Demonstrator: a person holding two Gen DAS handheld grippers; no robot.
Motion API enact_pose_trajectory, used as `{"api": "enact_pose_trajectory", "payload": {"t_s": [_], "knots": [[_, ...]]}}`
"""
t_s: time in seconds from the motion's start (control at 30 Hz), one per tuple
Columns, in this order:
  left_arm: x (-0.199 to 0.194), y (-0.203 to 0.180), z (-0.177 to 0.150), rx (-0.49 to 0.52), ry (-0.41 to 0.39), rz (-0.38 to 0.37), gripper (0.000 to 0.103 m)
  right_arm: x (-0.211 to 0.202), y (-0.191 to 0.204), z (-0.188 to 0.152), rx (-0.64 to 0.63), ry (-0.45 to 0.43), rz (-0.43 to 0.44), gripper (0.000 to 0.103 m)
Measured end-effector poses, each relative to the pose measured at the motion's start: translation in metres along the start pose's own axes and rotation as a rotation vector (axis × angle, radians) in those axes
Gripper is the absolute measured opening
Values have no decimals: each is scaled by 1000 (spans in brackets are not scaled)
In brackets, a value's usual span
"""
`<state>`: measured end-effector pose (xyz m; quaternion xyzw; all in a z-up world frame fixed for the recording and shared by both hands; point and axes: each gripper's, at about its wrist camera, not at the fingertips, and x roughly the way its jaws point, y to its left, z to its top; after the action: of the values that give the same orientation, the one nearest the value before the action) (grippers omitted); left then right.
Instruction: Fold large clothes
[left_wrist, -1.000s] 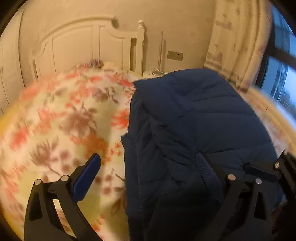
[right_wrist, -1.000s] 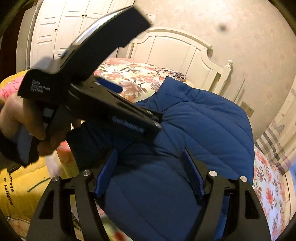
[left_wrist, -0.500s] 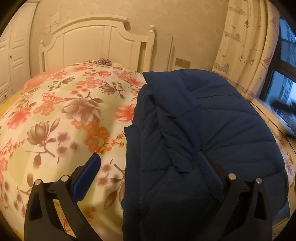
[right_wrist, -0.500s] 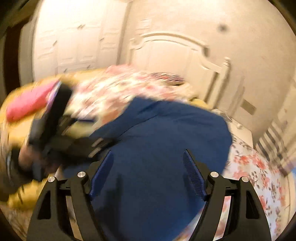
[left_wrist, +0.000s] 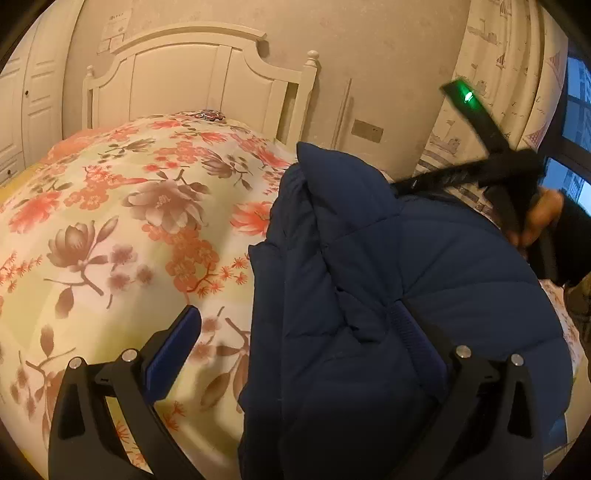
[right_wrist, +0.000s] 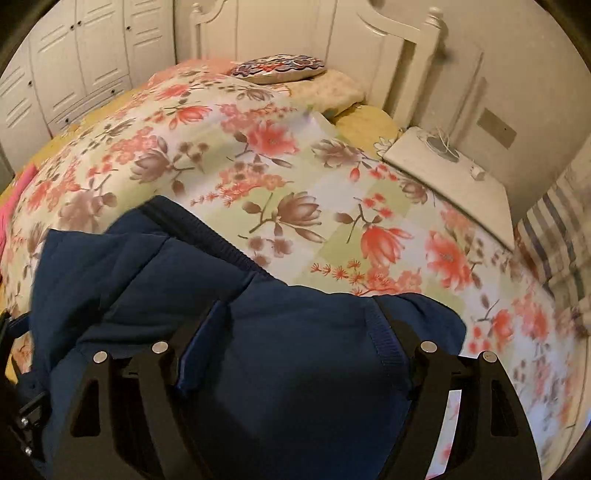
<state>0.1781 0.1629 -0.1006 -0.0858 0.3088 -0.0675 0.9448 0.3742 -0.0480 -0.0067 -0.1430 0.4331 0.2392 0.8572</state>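
jacket (left_wrist: 424, 280): navy, puffy, part-folded on bed (left_wrist: 110, 229); left gripper (left_wrist: 306, 354) released; right gripper (right_wrist: 295, 332) spread wide over hem, nothing pinched; advice: bite full thickness, fold slow.

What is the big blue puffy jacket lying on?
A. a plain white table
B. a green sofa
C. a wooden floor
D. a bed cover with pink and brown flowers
D: the navy quilted jacket lies spread on the floral bed cover, whose pink and brown flowers show around it, with the white headboard behind.
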Motion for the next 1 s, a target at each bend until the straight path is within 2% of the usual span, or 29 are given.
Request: {"api": "enact_pose_trajectory", "payload": {"t_s": [0.07,0.13,0.17,0.23,0.27,0.3,0.37,0.4,0.5,0.57,0.63,0.7,0.73,0.8,0.87,0.93,1.0], "knots": [[-1,0,-1,-2,-4,-1,101,-25,-19,-3,94,-95,46,74],[-1,0,-1,-4,-4,1,101,-34,-40,-2,160,-139,14,74],[-1,0,-1,-7,2,1,101,-31,-54,-5,209,-137,-1,74],[-1,0,0,-6,9,4,101,-9,-68,-10,251,-71,19,73],[-1,-2,1,0,9,11,101,16,-69,-16,224,0,14,71],[-1,-2,2,1,9,15,101,34,-66,-22,195,32,22,71],[1,-3,3,-3,21,24,101,48,-65,-29,199,8,33,72],[1,-4,4,-1,25,29,101,49,-61,-25,188,22,6,71],[1,-4,4,5,37,26,101,39,-36,-7,51,95,-137,71],[0,-6,3,10,38,34,101,19,-22,4,1,69,-200,71],[0,-6,3,10,37,39,101,-11,1,13,-28,-25,-117,71],[0,-6,3,5,41,43,101,-25,35,18,-106,-51,-27,71],[0,-7,3,8,43,47,101,-26,53,18,-168,-48,-26,71],[-1,-8,4,19,45,59,101,-8,90,15,-288,12,-47,71],[-3,-9,5,25,46,74,101,37,117,5,-394,126,-148,71],[-6,-8,6,31,48,119,101,53,123,4,-410,162,-181,71],[-9,-8,7,33,57,128,101,62,125,9,-420,215,-202,71]]}}
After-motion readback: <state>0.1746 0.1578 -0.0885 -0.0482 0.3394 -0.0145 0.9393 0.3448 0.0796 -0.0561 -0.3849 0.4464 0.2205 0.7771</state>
